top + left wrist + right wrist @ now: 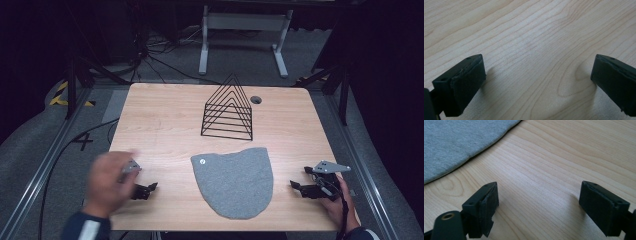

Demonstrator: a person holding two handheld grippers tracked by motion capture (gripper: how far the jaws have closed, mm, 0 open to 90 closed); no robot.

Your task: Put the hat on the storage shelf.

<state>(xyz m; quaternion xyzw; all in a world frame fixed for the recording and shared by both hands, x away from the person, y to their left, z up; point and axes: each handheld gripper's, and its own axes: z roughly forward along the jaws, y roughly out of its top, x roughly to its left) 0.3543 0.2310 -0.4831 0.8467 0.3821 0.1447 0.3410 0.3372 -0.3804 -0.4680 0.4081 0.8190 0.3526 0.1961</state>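
A grey cloth (234,182) lies flat at the near middle of the counter (160,125), between the two grippers. The right gripper (298,186), fingers spread and empty, sits just right of its edge and seems nearer; the left gripper (146,190), also spread, rests farther off to the left. The cloth's long axis runs near-to-far, rounded end nearest, with a wire rack (228,111) beyond

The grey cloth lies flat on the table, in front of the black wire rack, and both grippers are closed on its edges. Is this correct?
Not quite. The grey cloth lies flat on the table before the black wire rack, but both grippers are open and hold nothing. The left gripper view and right gripper view show jaws apart over bare wood.
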